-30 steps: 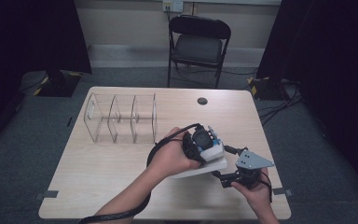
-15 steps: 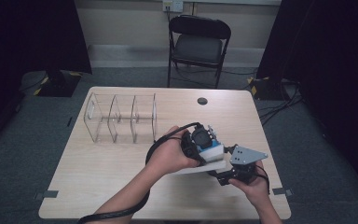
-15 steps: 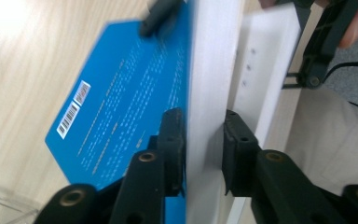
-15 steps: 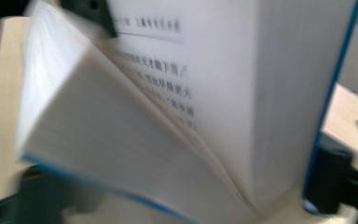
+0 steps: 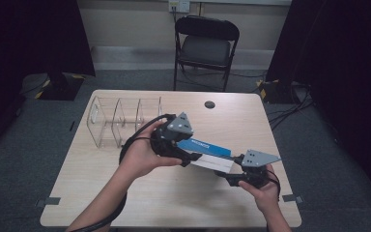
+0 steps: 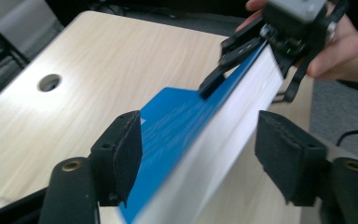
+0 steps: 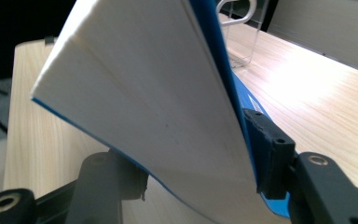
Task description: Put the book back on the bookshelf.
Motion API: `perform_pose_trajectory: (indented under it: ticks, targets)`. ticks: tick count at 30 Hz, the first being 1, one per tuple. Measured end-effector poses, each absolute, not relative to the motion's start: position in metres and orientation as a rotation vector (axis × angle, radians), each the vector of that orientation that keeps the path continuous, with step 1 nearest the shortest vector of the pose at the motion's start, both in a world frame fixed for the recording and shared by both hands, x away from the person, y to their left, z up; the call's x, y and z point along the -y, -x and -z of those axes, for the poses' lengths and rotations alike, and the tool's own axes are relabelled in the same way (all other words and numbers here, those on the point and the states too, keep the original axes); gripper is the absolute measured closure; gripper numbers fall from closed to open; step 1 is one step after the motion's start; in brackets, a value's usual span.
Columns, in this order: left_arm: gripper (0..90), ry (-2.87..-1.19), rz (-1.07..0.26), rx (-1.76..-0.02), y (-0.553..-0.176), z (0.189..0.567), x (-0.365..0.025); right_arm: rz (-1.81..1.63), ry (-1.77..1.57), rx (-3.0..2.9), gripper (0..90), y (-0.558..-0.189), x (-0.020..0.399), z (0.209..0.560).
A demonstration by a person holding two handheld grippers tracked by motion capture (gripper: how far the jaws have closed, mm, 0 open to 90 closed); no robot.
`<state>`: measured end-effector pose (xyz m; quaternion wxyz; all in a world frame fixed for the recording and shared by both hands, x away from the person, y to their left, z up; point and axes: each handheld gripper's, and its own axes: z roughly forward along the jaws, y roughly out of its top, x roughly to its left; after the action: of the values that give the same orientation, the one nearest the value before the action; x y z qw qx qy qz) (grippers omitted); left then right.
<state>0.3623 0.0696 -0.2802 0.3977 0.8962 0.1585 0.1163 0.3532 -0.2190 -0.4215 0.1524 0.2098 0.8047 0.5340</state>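
A thick book [image 5: 207, 151] with a blue cover and white page edges hangs tilted just above the table [image 5: 174, 203]. My right gripper [image 5: 228, 175] is shut on its near right end, and its jaws have just been closing. In the right gripper view, its pads [image 7: 261, 140] press the cover and the underside of the book [image 7: 158, 93]. My left gripper [image 5: 189, 157] has just been opening. In the left gripper view, the book [image 6: 186, 140] runs between the left gripper's [image 6: 198, 128] spread pads without touching them, and the right gripper [image 6: 247, 56] clamps the far end.
A clear plastic organizer [image 5: 121, 123] with several compartments stands on the table's back left. A round cable hole [image 5: 209, 104] lies near the back edge. A black folding chair [image 5: 205, 43] stands behind the table. Cables trail from both grippers.
The left gripper has let go of the book, spread its jaws and drawn back to the left. The right gripper's jaws have come together on the book's right end.
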Motion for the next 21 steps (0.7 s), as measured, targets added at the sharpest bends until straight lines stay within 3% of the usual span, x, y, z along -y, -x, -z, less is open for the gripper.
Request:
perform_pose_trajectory:
  ticks: [8,21]
  targets:
    - [25.6,-2.236,-0.321,-0.449,-0.359,0.303,-0.11,-1.622,-0.762,-2.277,48.7,-0.361,0.225,0.418]
    - [27.2,-2.312,-0.213,-0.568,-0.366,0.403,-0.124,-1.645,-0.923,-2.245,54.8,-0.384,0.226,0.397]
